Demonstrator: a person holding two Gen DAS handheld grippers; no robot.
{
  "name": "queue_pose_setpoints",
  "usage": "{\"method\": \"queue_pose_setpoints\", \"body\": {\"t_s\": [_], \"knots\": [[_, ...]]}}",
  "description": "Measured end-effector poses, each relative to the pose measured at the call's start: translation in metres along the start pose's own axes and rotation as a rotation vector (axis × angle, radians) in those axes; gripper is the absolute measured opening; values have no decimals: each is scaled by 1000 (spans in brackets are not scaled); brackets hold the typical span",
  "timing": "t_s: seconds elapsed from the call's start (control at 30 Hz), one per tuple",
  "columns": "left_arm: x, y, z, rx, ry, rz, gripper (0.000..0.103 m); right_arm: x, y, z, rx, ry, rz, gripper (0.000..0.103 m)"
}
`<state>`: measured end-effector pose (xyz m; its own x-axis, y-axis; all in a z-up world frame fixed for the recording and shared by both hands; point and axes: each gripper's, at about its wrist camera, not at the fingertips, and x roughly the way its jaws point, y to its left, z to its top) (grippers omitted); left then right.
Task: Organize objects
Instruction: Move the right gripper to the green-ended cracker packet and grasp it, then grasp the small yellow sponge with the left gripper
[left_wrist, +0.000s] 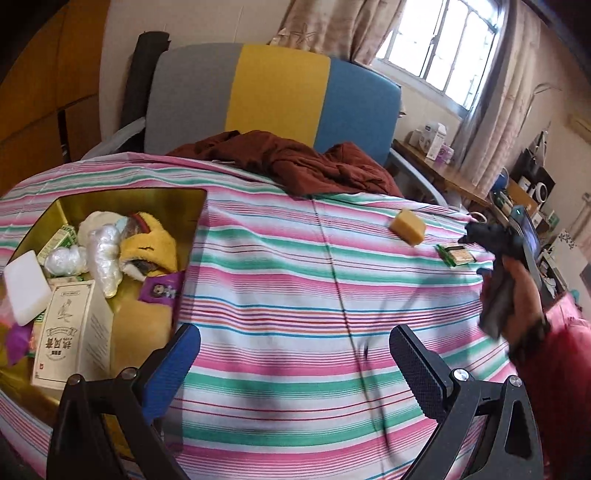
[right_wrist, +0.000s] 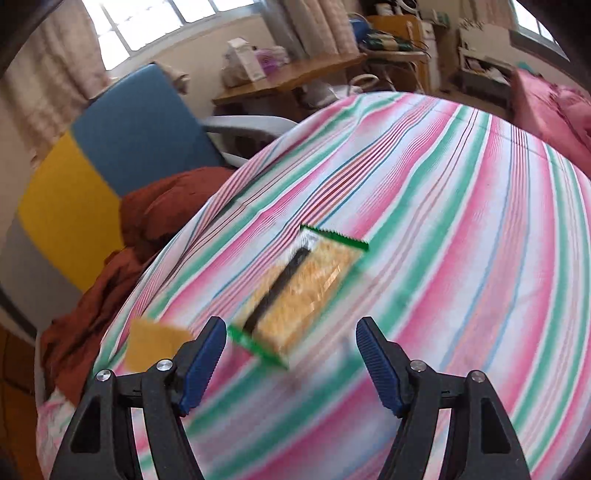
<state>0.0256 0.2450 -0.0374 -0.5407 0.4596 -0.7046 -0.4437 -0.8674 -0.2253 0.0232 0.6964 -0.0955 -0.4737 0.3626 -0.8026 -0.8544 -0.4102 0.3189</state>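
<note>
A striped cotton cloth (left_wrist: 280, 295) in pink, green and white bands covers the table, with a straight crease running down its middle. The left gripper (left_wrist: 295, 365) hovers above this cloth with its ribbed jaws spread wide and nothing between them. At the table's left sits a gold-coloured box (left_wrist: 155, 201) with glossy walls, filled with a yellow plush toy (left_wrist: 155, 247), lumps in crinkled clear film (left_wrist: 105, 254), a flat white block (left_wrist: 26, 288) and a cream carton (left_wrist: 74, 336). The right gripper (right_wrist: 291, 354) hangs with its blue ribbed pads wide apart just above a flat rectangular snack packet (right_wrist: 299, 291), green-edged with serrated ends, lying on the cloth. A yellow sponge block (right_wrist: 153, 345) rests near the packet's left, apart from it. A rumpled rust-brown garment (left_wrist: 295, 162) lies at the far edge.
</note>
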Motion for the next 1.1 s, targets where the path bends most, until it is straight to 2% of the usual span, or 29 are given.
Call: {"method": "queue_pose_setpoints", "body": {"t_s": [0.1, 0.17, 0.2, 0.23, 0.4, 0.6, 0.7, 0.8, 0.9, 1.03, 1.1], "knots": [[1, 4, 2, -4, 7, 15, 103, 27, 6, 17, 54, 25, -52, 74], [3, 4, 3, 3, 9, 25, 103, 43, 13, 21, 21, 64, -127, 74], [4, 3, 4, 7, 6, 25, 103, 45, 16, 20, -4, 50, -142, 73], [6, 2, 6, 15, 10, 24, 103, 45, 19, 20, -33, 33, -139, 67], [22, -11, 14, 41, 23, 6, 103, 39, 12, 11, -143, 12, -58, 53], [50, -40, 40, 81, 6, -28, 103, 18, -21, -2, -222, 64, 90, 47], [77, -63, 62, 98, 18, -50, 103, 6, -35, -16, -266, 58, 137, 47], [116, -97, 81, 145, 42, -77, 103, -8, -35, -40, -375, -1, 145, 46], [160, -137, 97, 217, 78, -102, 103, -11, -36, -47, -369, -19, 167, 46], [222, -181, 111, 251, 202, -138, 103, -9, -43, -44, -350, -39, 184, 46], [245, -194, 118, 258, 212, -82, 103, -13, -48, -46, -348, -47, 184, 46]]}}
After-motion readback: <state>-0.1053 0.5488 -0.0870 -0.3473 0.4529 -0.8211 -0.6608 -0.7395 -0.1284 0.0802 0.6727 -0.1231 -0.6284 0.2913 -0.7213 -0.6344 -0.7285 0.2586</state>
